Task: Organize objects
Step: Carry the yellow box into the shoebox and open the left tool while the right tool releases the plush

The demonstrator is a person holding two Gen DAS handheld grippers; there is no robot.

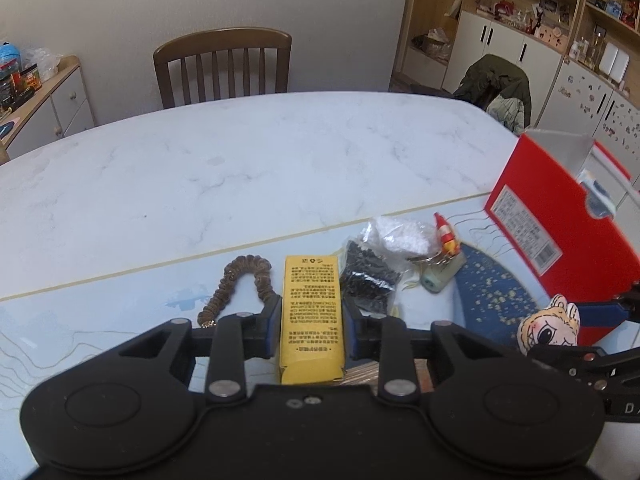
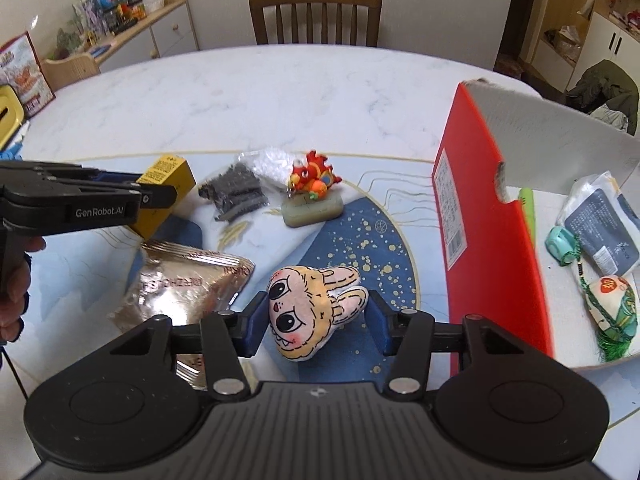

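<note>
Objects for sorting lay on a patterned mat [image 2: 360, 240] on the marble table [image 1: 240, 152], beside an open red box [image 2: 480, 200] already holding a few items; the yellow carton [image 1: 311, 316] sat between the left gripper's [image 1: 311, 330] jaws, which appeared closed against its long sides; whether it was lifted clear of the mat could not be told. The right gripper [image 2: 316, 322] stood with jaws wide apart around a plush rabbit head [image 2: 308, 312], pads not yet touching it.

Judgement on method: the carton, being thin card, should be held on its flat faces with modest pressure, kept level and carried over the box wall before release; the plush, being soft, called for a squeeze across its fullest part, the jaws centred so that the ears do not slip out.

Materials noted: the carton was rigid, rectangular, printed; the plush was stitched fabric, rounded and yielding; a brown scrunchie [image 1: 236, 288] was ruffled cloth in a loop; a clear bag of black pieces [image 2: 236, 194] was crinkled film, loose and shapeless; a foil pouch [image 2: 180, 292] was glossy and creased, likely slippery; a red dragon figure [image 2: 314, 180] rested on a pale smooth case [image 2: 312, 208] with rounded corners; the box was stiff card with a tall side wall.
</note>
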